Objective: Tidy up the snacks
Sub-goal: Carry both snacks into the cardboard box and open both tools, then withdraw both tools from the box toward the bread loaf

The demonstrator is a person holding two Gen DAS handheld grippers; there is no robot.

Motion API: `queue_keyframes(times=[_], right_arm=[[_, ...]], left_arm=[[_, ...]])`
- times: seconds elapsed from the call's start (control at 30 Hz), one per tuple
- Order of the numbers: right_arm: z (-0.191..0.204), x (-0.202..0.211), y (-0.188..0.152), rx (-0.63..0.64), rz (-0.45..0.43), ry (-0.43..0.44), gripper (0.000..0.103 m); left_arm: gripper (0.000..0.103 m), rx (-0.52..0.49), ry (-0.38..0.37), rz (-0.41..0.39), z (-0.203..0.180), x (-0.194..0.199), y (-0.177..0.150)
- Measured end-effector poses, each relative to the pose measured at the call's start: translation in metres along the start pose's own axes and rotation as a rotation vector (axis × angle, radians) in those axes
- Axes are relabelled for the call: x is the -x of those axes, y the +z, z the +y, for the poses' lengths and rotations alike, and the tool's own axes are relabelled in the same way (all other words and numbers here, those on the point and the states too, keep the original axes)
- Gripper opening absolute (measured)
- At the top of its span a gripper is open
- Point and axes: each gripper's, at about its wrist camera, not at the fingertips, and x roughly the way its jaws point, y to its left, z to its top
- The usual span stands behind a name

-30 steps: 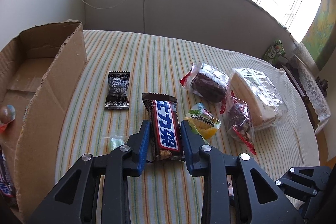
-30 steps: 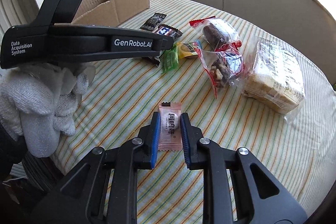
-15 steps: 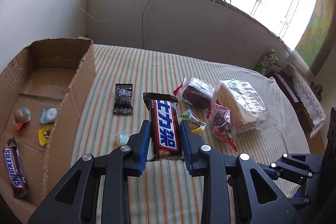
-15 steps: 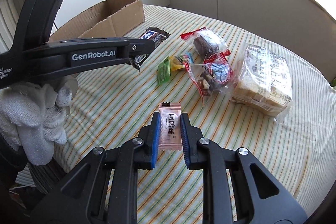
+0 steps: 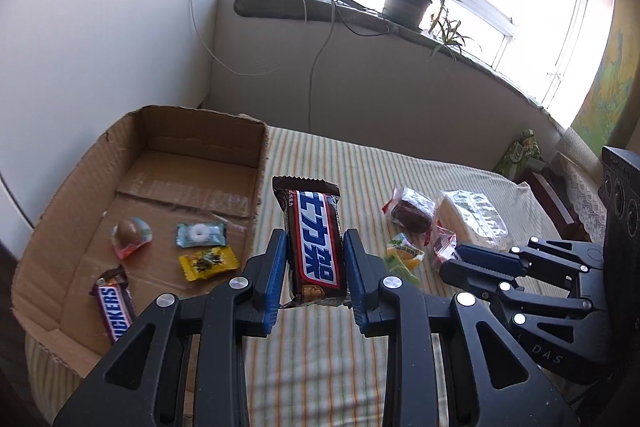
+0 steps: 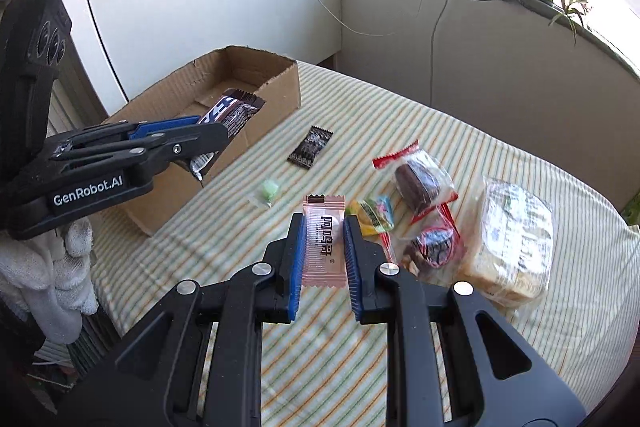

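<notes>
Two claws are each carrying a snack clear of the striped table (image 6: 460,359). The left claw (image 5: 314,279) is clamping narrowly on a brown chocolate bar (image 5: 314,247), its blue pads pressing the bar's long sides while the wrapper's top end is sticking out ahead. The right claw (image 6: 324,259) is pinching a pink sachet (image 6: 325,239) the same way, by its two long edges.

In the right wrist view the bar is hanging at the near wall of the cardboard box (image 6: 280,95), about over its rim. Inside the box (image 5: 60,267) a Snickers bar (image 5: 114,309), a yellow candy (image 5: 208,262), a mint (image 5: 199,233) and a foil sweet (image 5: 130,237) are already lying.

The step in hand looks like dropping the bar into the box. To do it well, the left claw should be carrying the bar fully past the cardboard wall, lowering it toward the bare floor at the back, away from the small sweets, and only then easing apart; letting go too early risks the bar tipping back off the rim. The right claw is best holding off to one side until the left is clear, since both are heading for the same opening.

On the table a black sachet (image 6: 311,147), a green candy (image 6: 268,189), wrapped cakes (image 6: 424,181) and a bread pack (image 6: 510,243) are waiting.
</notes>
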Motion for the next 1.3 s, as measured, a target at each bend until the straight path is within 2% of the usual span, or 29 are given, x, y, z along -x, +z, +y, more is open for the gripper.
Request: queue_keyframes(times=[0.33, 0.6, 0.9, 1.13, 1.17, 1.2, 1.27, 1.3], right_arm=[[0.044, -0.025, 0.058, 0.083, -0.04, 0.047, 0.019], [0.077, -0.071, 0.095, 0.122, -0.018, 0.081, 0.019], [0.095, -0.112, 0.107, 0.138, 0.036, 0.152, 0.02], [0.097, -0.121, 0.108, 0.133, 0.04, 0.165, 0.022], [0.097, -0.121, 0.108, 0.131, 0.037, 0.162, 0.028], [0.096, -0.12, 0.108, 0.129, 0.032, 0.16, 0.041], [0.094, -0.114, 0.108, 0.126, 0.012, 0.161, 0.058], [0.093, -0.11, 0.108, 0.126, 0.003, 0.159, 0.062]], left_arm=[[0.027, 0.056, 0.085, -0.029, 0.053, 0.017, 0.002], [0.027, 0.089, 0.13, -0.027, 0.085, 0.021, 0.002], [0.027, 0.11, 0.146, -0.007, 0.099, 0.015, -0.001], [0.029, 0.1, 0.16, -0.007, 0.1, 0.017, -0.002], [0.037, 0.097, 0.164, -0.008, 0.099, 0.017, -0.002], [0.049, 0.092, 0.168, -0.014, 0.098, 0.019, -0.002], [0.054, 0.086, 0.177, -0.023, 0.096, 0.021, -0.002], [0.054, 0.085, 0.177, -0.025, 0.095, 0.022, -0.002]])
